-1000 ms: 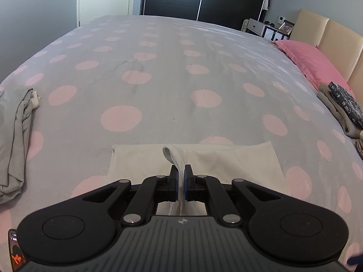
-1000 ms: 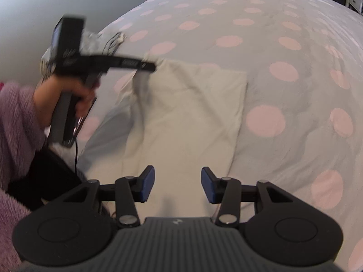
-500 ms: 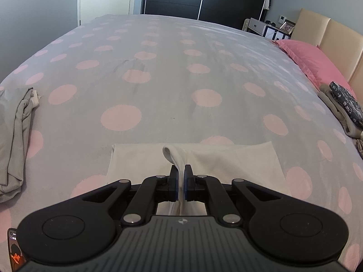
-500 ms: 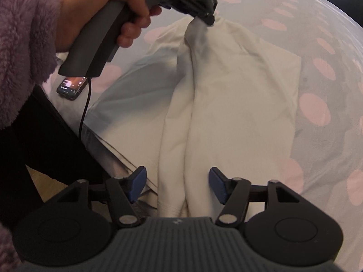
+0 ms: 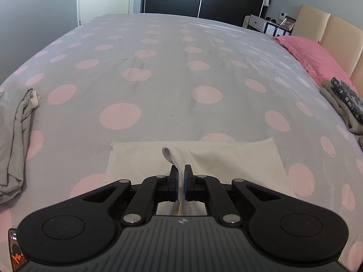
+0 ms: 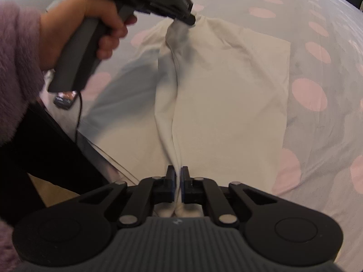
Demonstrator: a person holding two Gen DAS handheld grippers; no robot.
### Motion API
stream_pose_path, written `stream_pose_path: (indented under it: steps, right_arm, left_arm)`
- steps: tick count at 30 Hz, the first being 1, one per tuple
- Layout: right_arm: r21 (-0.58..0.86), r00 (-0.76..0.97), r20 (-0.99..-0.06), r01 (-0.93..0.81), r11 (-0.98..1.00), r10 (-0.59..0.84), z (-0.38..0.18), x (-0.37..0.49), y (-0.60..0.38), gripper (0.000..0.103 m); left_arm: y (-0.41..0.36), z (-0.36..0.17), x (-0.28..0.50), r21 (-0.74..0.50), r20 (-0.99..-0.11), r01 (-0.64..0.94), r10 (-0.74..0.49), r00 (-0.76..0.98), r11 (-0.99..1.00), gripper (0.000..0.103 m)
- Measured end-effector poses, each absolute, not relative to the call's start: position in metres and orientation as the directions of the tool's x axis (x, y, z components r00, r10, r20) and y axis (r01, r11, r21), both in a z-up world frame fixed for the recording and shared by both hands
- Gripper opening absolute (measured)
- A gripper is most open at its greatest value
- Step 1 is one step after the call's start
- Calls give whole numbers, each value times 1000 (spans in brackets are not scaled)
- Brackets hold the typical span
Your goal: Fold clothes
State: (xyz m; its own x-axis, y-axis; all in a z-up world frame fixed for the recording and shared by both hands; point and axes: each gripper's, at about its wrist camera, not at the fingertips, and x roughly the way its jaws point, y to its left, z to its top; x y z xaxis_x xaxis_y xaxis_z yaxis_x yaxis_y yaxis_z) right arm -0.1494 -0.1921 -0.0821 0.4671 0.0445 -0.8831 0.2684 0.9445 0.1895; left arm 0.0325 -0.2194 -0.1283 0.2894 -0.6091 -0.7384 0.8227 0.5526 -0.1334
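A cream-white garment (image 6: 226, 95) lies on the grey bedspread with pink dots (image 5: 181, 68), near the bed's front edge. My left gripper (image 5: 181, 176) is shut on a raised fold of the garment (image 5: 226, 158). In the right wrist view the left gripper (image 6: 190, 19) holds the far end of that ridge lifted. My right gripper (image 6: 178, 181) is shut on the near end of the same ridge of cloth. The fabric sags between the two grips.
A crumpled grey garment (image 5: 13, 136) lies at the left of the bed. Folded clothes (image 5: 342, 104) and a pink pillow (image 5: 313, 56) lie at the right by the headboard. A phone (image 6: 65, 97) with a cable lies near the bed edge.
My right gripper moved in over the garment's near edge and shut on the fold. The left gripper stayed shut on the cloth and hardly moved.
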Motion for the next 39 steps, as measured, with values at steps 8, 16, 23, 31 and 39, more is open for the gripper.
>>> stream_pose_path:
  steps: [8,16,23,31,39]
  right_arm:
    - [327,535,-827,210,921,172,-42,-139,-201,3]
    - [491,552,-767,178,853,327,-56,-101,-195,2]
    - [552,513,-762,193,811,396,-90,-71,-193,2]
    - [505,498,-780,146,851,378,-88,-76,-208,41]
    - [378,591,-802,387,841,88,-69,-97,-314,41]
  left_arm:
    - [-234,-88,56,-188,-723,878,-667,179,440,2]
    - [-245,-93,77,-121,-758,921,-634,155,370,2]
    - [-241,-129,104,-122,-818,886,-551,166,448,2]
    - [-226,-145,116,-195,-795,861,-590,141,469,2]
    - [-216,-127,121,-255,-767,837,-629,130,485,2]
